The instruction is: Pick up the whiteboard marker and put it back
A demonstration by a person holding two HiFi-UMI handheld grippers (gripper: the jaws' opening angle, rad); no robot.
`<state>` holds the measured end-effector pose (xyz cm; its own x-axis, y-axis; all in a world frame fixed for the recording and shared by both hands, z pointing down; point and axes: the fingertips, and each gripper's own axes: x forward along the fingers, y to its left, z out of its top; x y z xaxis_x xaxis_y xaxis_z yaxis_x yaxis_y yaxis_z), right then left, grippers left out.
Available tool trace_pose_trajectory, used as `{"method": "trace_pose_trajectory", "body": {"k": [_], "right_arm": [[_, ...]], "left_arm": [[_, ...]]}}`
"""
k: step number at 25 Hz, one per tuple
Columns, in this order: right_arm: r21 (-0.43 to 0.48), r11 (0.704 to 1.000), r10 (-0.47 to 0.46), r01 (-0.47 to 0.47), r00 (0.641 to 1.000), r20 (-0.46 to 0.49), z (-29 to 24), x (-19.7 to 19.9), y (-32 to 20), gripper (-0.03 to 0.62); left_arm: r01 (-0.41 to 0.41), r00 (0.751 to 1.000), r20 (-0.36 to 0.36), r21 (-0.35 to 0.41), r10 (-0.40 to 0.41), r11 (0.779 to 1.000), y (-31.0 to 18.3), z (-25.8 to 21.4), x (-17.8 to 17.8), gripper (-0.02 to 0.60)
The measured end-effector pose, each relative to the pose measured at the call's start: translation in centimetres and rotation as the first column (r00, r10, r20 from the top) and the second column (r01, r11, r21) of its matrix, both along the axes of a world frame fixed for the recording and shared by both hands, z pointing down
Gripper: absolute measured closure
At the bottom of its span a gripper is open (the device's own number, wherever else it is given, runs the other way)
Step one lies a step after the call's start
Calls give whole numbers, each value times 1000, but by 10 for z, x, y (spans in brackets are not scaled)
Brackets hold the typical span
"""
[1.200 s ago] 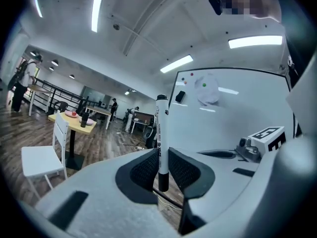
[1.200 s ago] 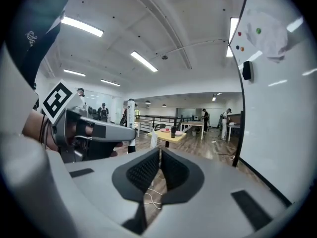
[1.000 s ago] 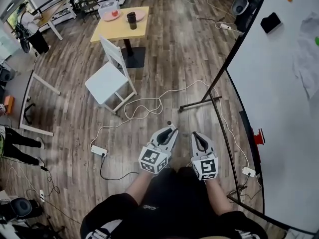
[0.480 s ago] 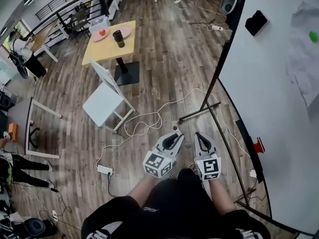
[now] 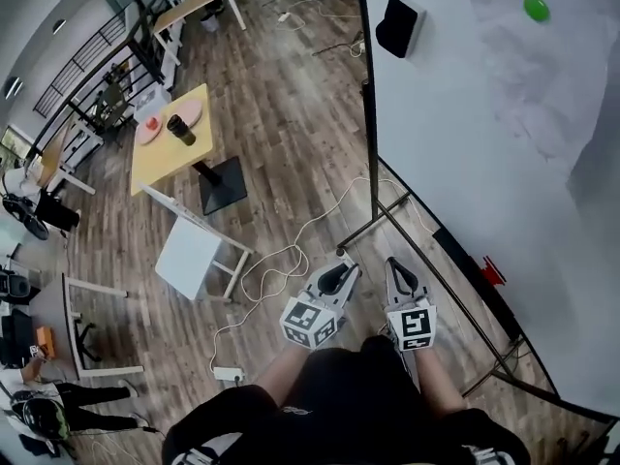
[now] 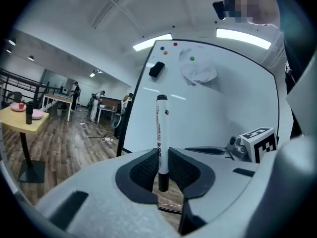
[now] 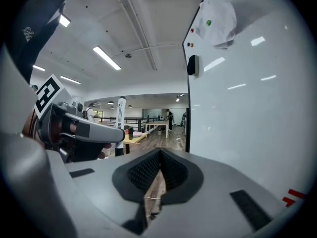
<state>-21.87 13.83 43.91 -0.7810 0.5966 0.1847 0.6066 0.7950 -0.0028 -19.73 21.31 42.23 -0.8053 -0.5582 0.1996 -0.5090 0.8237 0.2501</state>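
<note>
The jaws of the left gripper [image 6: 161,170] are closed on the whiteboard marker [image 6: 162,133]. They press it near its lower end, and the marker stands upright with its dark cap on top. The jaws of the right gripper [image 7: 159,167] are closed together with nothing between them. In the head view both grippers are just beside each other in front of the person and point toward the lower frame of the whiteboard [image 5: 484,143]. On the board there are a black eraser [image 5: 397,25] and a green magnet [image 5: 536,8]. Below is a wooden floor [image 5: 291,114] with a white cable [image 5: 291,250]. A white chair [image 5: 189,255] and a yellow table [image 5: 170,148] stand well apart at the left.
</note>
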Motion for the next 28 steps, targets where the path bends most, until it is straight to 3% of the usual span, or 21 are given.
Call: {"method": "trace_pose_trajectory", "body": {"k": [7,13,17,22,28], "right_arm": [[4,989,146,-146,989,-20,29,-29,-43,591],[25,967,255,-254,967,-26,30,-50,-31,591],[25,929,370,-369,928,-42,38,-68,-12,591],[8,890,455,-455,889,-55,38,-92,23,591],[54,811,585,-583,804,-103,45,-69,27,591]], "left_arm": [[-139,990,-14,-8,139,990,-32,22,-26,522],[-268,963,-18,3,268,963,-24,28,-58,522],[-376,926,21,13,376,926,-3,26,-86,522],[-455,890,53,23,453,890,31,17,-124,522],[-594,804,12,-29,595,804,36,35,-122,522]]}}
